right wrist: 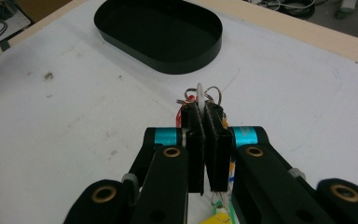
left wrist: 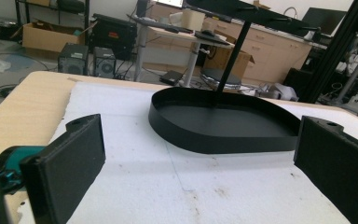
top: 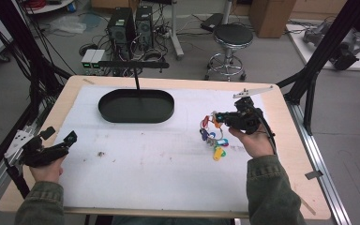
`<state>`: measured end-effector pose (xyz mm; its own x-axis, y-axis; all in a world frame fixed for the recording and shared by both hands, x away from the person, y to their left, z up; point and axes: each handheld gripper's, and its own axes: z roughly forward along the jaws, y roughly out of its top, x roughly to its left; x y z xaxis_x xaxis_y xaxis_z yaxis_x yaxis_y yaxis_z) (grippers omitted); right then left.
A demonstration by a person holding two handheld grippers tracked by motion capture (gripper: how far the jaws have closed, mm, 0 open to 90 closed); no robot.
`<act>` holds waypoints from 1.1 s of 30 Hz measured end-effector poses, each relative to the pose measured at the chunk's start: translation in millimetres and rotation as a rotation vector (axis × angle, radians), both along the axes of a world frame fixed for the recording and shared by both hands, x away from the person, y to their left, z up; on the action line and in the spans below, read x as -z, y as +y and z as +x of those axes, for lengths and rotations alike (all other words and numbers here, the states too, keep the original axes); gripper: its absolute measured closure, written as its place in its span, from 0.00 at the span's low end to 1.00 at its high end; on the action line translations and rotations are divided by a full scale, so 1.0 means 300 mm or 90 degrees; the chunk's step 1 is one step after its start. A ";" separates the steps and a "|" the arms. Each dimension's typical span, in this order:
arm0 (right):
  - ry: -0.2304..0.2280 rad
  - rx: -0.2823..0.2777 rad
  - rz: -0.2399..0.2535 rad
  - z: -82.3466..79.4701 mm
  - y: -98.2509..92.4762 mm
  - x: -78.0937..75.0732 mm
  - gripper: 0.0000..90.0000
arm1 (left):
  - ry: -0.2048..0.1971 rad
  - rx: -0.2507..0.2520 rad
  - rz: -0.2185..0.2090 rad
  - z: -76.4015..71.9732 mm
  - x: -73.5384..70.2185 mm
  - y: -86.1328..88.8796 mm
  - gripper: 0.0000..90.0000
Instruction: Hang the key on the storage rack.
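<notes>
Right gripper (top: 217,118) clamps a bunch of coloured plastic key tags on metal rings (top: 212,137), right of the black oval metal tray (top: 136,106).
Lift smoothly, probably trayward, so dangling tags don't snag; left gripper (top: 61,136) idles, jaws apart.

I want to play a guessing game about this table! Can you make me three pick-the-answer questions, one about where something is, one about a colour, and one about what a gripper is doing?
1. Where is the oval tray?
A. At the far side of the table
B. Under the right gripper
C. On the floor

2. What colour is the oval tray?
A. White
B. Black
C. Yellow

3. What is the right gripper doing?
A. Standing wide open
B. Resting in the tray
C. Shut on the bunch of key tags

Answers:
1 A, it lies near the far edge in the high view.
2 B, its wall and floor are black.
3 C, its fingers pinch the bunch while colourful tags hang below.
</notes>
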<state>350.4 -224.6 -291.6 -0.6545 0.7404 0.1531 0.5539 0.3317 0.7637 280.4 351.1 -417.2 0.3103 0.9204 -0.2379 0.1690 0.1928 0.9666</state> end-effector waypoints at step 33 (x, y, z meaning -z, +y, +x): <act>-0.045 -0.081 0.038 0.119 0.143 -0.209 0.98 | 0.000 -0.003 0.005 0.001 0.002 0.002 0.03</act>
